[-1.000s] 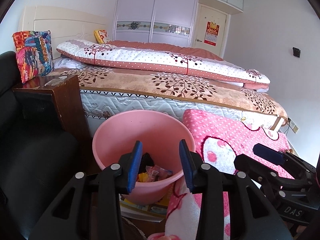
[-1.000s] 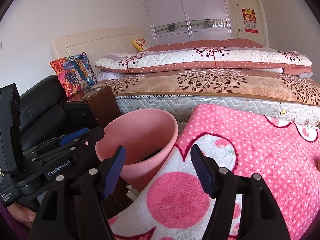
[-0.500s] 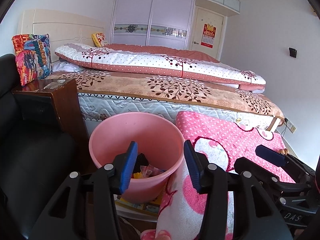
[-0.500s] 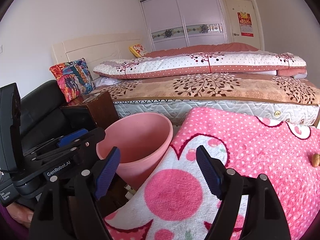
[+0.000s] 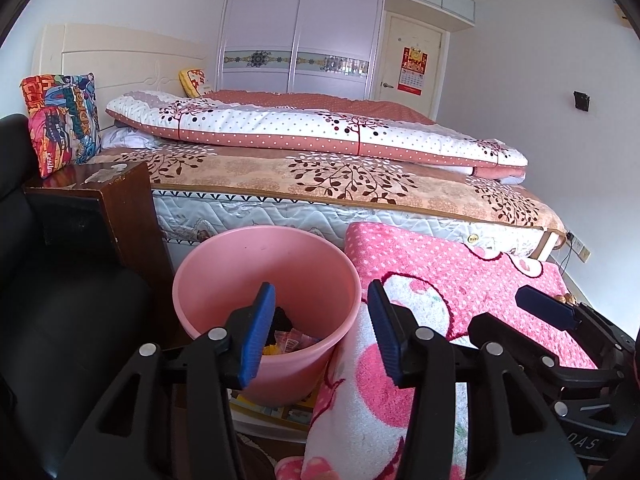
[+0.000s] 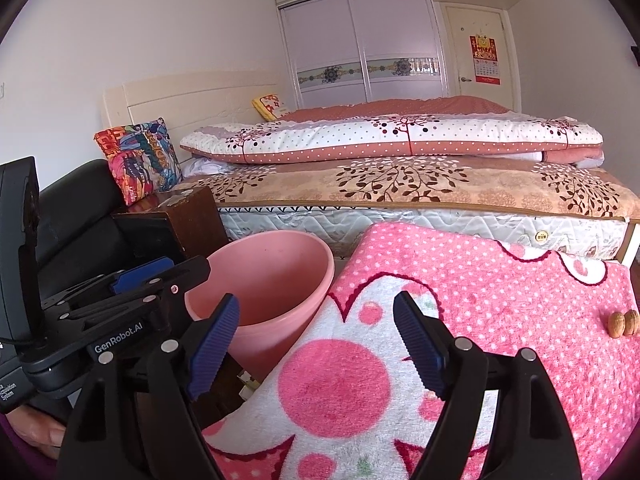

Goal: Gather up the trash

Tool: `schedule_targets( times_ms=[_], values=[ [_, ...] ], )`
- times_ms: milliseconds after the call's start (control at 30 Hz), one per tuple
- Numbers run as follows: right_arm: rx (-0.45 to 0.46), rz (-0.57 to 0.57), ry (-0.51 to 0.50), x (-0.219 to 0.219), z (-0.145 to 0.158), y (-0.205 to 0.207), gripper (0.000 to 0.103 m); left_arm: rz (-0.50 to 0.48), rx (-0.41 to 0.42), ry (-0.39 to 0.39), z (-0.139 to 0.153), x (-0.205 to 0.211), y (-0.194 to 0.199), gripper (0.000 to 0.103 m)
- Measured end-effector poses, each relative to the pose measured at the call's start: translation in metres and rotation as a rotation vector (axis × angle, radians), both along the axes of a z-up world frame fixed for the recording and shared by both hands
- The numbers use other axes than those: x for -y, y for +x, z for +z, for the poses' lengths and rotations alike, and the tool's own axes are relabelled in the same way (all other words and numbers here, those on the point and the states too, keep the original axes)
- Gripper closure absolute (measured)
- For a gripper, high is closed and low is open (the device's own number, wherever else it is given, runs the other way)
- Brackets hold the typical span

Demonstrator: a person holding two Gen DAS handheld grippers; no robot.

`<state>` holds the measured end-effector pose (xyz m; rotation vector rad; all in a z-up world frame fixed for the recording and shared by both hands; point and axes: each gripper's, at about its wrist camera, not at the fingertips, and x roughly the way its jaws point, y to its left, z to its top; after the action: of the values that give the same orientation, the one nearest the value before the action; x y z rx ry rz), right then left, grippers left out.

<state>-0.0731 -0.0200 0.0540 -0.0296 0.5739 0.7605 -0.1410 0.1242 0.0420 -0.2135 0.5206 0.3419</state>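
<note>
The left gripper (image 5: 322,330) hangs with jaws apart and empty, over the near rim of the round pink plastic bin (image 5: 240,276), which holds wrappers and dark scraps. The right gripper (image 6: 316,346), also spread wide and empty, hovers above the pink spotted fleece blanket (image 6: 480,280); two brown walnuts (image 6: 623,323) lie well to its right. Beyond stands the bed (image 6: 420,184).
</note>
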Motion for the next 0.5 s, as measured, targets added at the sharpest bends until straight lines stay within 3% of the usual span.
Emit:
schedule_targets(
  times_ms=[500],
  values=[
    [-0.003,-0.029,0.003,0.0059,0.0006,0.0037,0.025,-0.009,-0.007,0.014,0.0006,0.0062,0.0031,0.054]
  ],
)
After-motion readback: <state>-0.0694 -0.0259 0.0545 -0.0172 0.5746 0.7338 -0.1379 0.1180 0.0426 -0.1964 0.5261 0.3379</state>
